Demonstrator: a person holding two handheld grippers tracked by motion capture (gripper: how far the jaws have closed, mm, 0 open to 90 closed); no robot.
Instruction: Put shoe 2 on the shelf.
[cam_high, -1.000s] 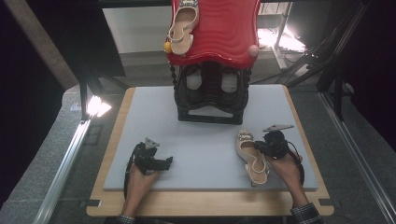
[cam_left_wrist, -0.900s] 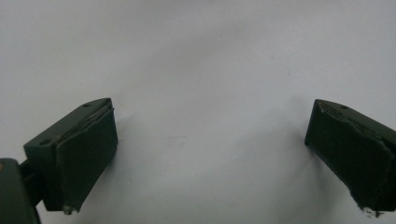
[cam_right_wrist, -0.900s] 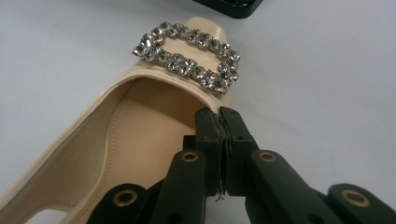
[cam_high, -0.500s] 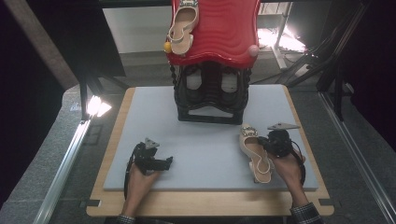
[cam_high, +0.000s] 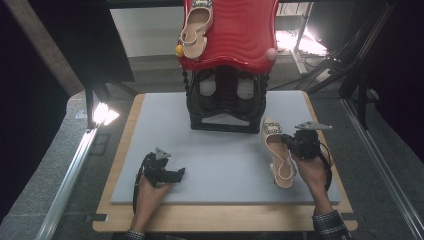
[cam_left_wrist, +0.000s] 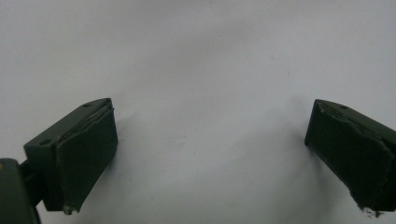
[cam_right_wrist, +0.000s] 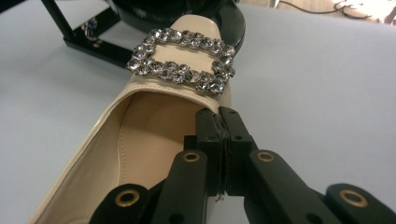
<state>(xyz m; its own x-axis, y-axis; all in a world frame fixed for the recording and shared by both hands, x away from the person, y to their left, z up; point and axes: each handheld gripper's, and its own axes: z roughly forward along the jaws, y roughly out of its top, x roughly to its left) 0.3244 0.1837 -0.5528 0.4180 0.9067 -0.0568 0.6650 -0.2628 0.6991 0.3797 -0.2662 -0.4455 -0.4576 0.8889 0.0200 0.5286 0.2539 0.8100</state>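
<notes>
A beige slingback shoe (cam_high: 276, 152) with a rhinestone buckle (cam_right_wrist: 182, 60) hangs a little above the grey mat (cam_high: 220, 165), its toe toward the black rack base (cam_high: 225, 102). My right gripper (cam_high: 291, 142) is shut on the shoe's right rim just behind the buckle; in the right gripper view the jaws (cam_right_wrist: 222, 116) pinch the rim of the shoe (cam_right_wrist: 140, 140). A matching shoe (cam_high: 196, 27) lies on the red wavy top (cam_high: 240, 35) of the rack. My left gripper (cam_high: 177, 175) rests on the mat at the front left, open, with nothing between its pads (cam_left_wrist: 86, 154).
The mat lies on a wooden board (cam_high: 225, 225) whose front edge is near the person's forearms. The rack stands at the back middle of the mat. A bright lamp (cam_high: 102, 114) sits off the board's left side, beside a metal rail (cam_high: 70, 180).
My right gripper has risen with the beige shoe and carried it back toward the rack; the toe is now close to the black base. The left hand has kept still.
</notes>
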